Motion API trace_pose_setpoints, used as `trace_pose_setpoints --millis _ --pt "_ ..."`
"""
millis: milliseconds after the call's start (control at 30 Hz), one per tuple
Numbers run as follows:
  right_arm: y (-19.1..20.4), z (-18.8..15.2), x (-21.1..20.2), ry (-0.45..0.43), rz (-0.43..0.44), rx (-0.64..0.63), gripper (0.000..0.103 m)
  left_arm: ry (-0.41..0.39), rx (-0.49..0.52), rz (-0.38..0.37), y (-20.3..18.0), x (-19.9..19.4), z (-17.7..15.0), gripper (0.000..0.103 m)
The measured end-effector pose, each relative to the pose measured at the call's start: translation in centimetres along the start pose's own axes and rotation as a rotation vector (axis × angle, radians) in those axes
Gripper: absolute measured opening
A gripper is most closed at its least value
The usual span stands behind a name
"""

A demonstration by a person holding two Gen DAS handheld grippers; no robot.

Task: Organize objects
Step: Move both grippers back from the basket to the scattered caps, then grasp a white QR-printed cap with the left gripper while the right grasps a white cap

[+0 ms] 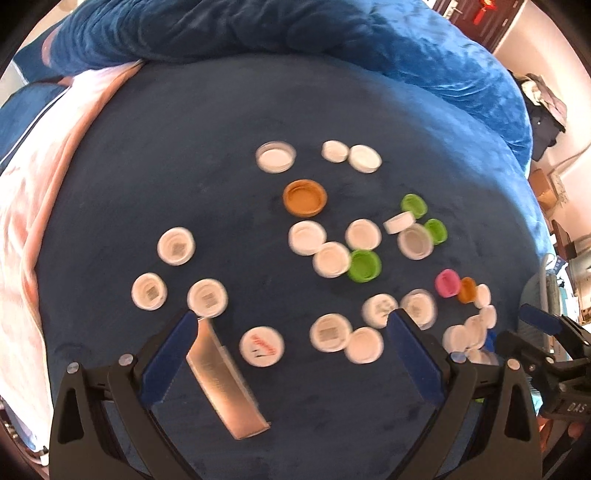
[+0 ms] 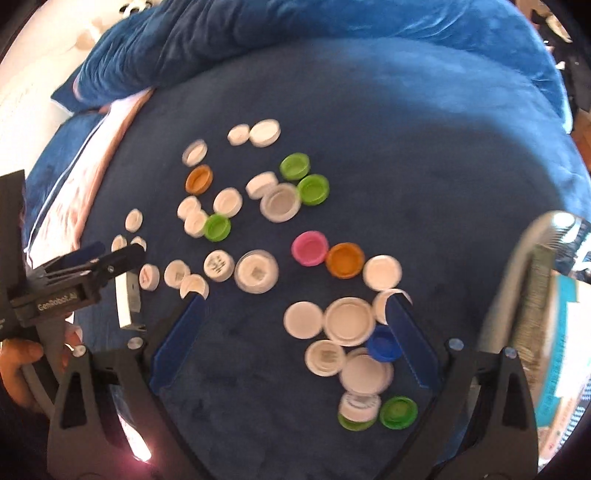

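Both grippers [image 1: 291,317] [image 2: 295,299] gape (one pink cap [image 2: 309,247])

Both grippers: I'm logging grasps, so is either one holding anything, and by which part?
Nothing is held. The left gripper and right gripper both have open jaws above the bottle caps.

A dark blue velvety bed cover [image 1: 155,177] carries a scatter of bottle caps, most of them white. Far off lie a clear-rimmed lid [image 1: 276,157] and two white caps [image 1: 351,156] side by side. An orange cap [image 1: 305,197] sits open side up just nearer. Green caps [image 1: 364,266] mix with white ones in the middle. To the right, a pink cap [image 2: 309,247] touches another orange cap [image 2: 345,260]. A blue cap [image 2: 384,344] rests among white caps near the right. A metallic comb [image 1: 227,384] lies near left. A rumpled blue blanket [image 1: 295,33] lies along the far edge
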State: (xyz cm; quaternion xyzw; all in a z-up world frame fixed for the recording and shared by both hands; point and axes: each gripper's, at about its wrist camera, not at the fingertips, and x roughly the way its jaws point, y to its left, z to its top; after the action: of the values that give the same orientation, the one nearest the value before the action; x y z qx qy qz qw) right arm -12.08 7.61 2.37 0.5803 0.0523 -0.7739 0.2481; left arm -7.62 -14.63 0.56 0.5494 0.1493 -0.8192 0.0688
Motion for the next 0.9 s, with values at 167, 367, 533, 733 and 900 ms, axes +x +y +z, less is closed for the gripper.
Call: trace_pose_setpoints --millis 167,367,533,733,900 --pt "-0.1 0.5 1.7 0.029 0.018 0.038 0.099 0.013 -0.016 0.009 1.2 0.8 -0.3 0.102" --pt "0.3 0.7 2.0 0.033 0.049 0.04 0.099 0.052 0.069 0.026 0.4 2.8 -1.0 0.102" --pt "0.1 0.8 2.1 0.028 0.068 0.048 0.099 0.086 0.167 0.058 -0.7 3.8 -2.2 0.101" --pt "0.1 0.7 2.3 0.034 0.088 0.039 0.099 0.074 0.261 0.086 -2.2 3.7 -3.1 0.1" --pt "0.5 0.6 2.3 0.036 0.113 0.028 0.099 0.057 0.37 0.136 -4.0 4.9 -3.4 0.098"
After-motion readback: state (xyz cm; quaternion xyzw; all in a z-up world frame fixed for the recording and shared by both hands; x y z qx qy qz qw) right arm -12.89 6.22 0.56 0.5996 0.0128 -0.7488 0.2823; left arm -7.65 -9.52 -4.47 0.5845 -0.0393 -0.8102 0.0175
